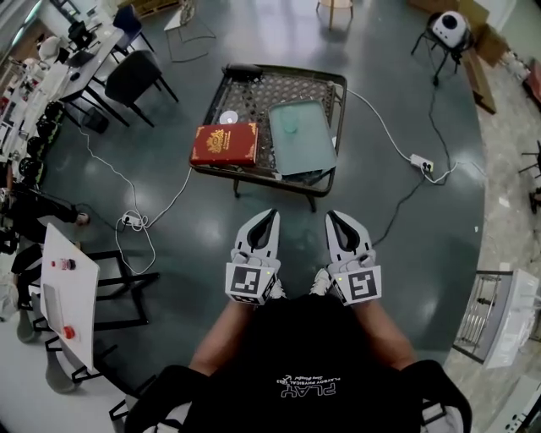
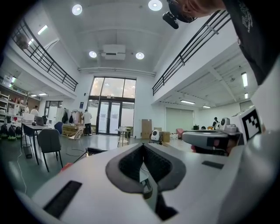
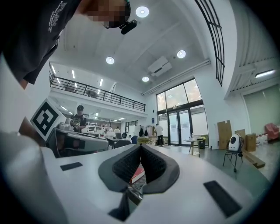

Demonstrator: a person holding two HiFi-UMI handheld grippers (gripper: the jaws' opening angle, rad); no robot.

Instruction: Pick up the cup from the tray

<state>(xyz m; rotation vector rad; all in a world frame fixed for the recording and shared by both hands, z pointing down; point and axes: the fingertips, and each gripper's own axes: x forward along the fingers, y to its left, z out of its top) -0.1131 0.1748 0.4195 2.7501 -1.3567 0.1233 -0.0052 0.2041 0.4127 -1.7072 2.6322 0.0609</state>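
Both grippers are held close to the person's body, well apart from the low black metal mesh table (image 1: 254, 89). The left gripper (image 1: 272, 214) has its jaws pressed together on nothing, and the right gripper (image 1: 331, 216) is closed and empty too. The small clear cup (image 1: 290, 127) sits on the far half of the grey-green rectangular tray (image 1: 308, 152), which lies just beside a red hardcover book (image 1: 225, 144).

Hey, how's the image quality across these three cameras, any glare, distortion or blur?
Head view: sharp, evenly lit, soft sheen on the floor, edges bowed. Left gripper view: strong fisheye, ceiling lights flare, near jaws soft. Right gripper view: same bowing, bright glass doors.
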